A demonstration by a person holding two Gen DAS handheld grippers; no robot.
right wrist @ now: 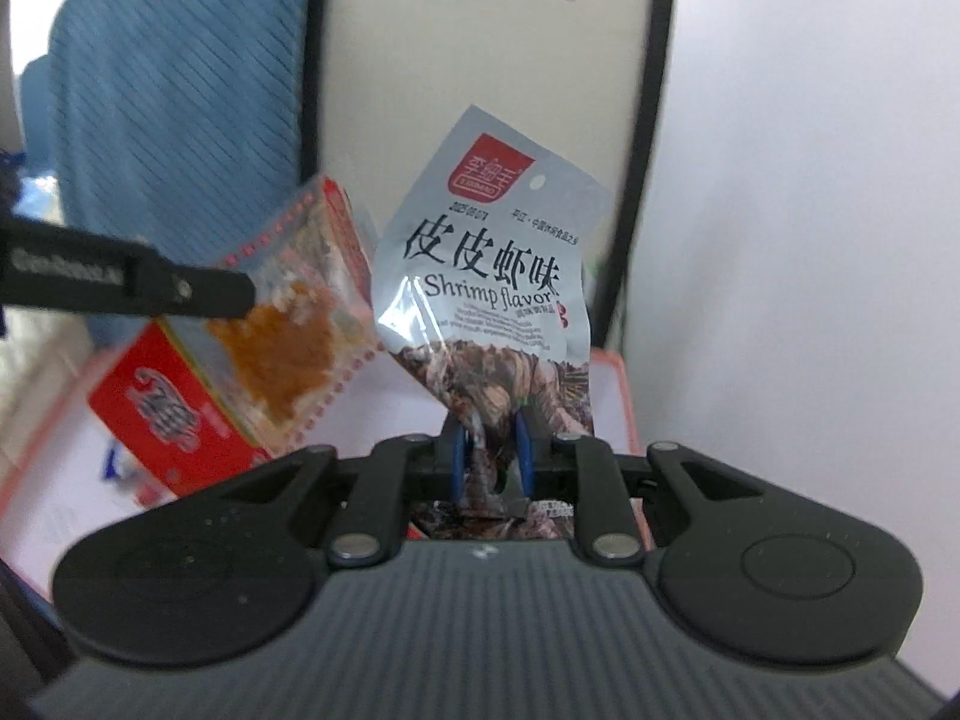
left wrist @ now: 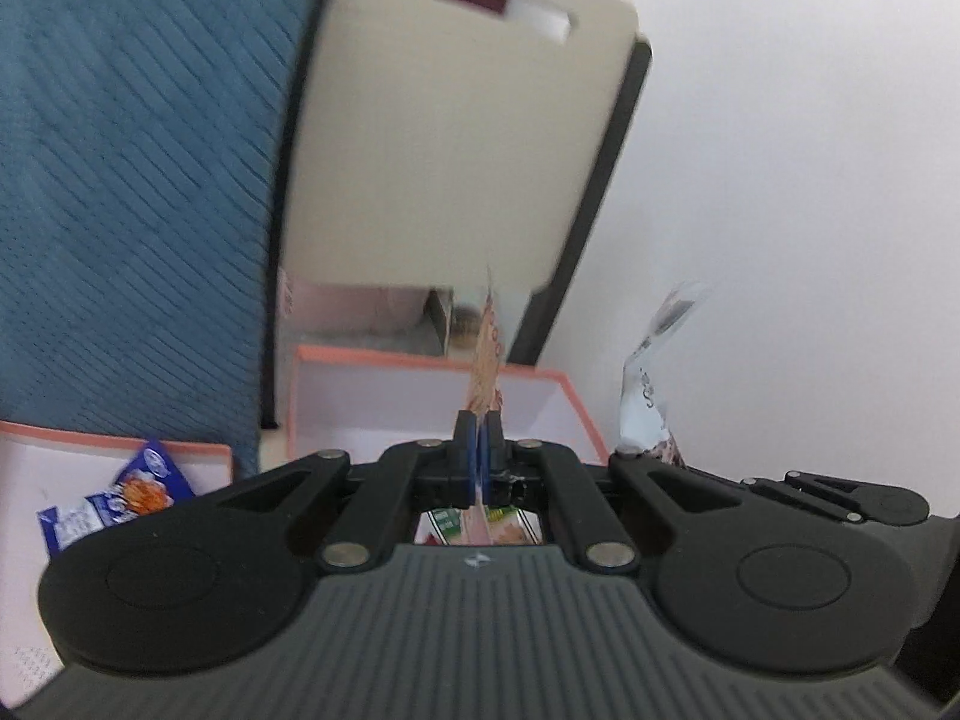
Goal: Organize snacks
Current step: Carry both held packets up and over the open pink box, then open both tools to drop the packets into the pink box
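Blue pads of the left gripper (left wrist: pixel 479 450) pinch a clear packet (left wrist: pixel 487 360) seen edge-on over the box (left wrist: pixel 384 402), while the right gripper (right wrist: pixel 491 459) grips a grey shrimp packet (right wrist: pixel 489 276), its bottom hidden.

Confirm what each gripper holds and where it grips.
Left gripper: shut on the clear packet, at its edge. Right gripper: shut on the shrimp packet, at its bottom end.

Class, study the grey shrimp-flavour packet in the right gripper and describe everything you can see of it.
The shrimp-flavour packet is a glossy, crinkled grey pouch with a red logo, black Chinese characters, "Shrimp flavor" and a shrimp picture. It stands roughly upright, tilted slightly, its lower end pinched by the right gripper, above a pink-rimmed white box. From the left wrist view it appears edge-on.
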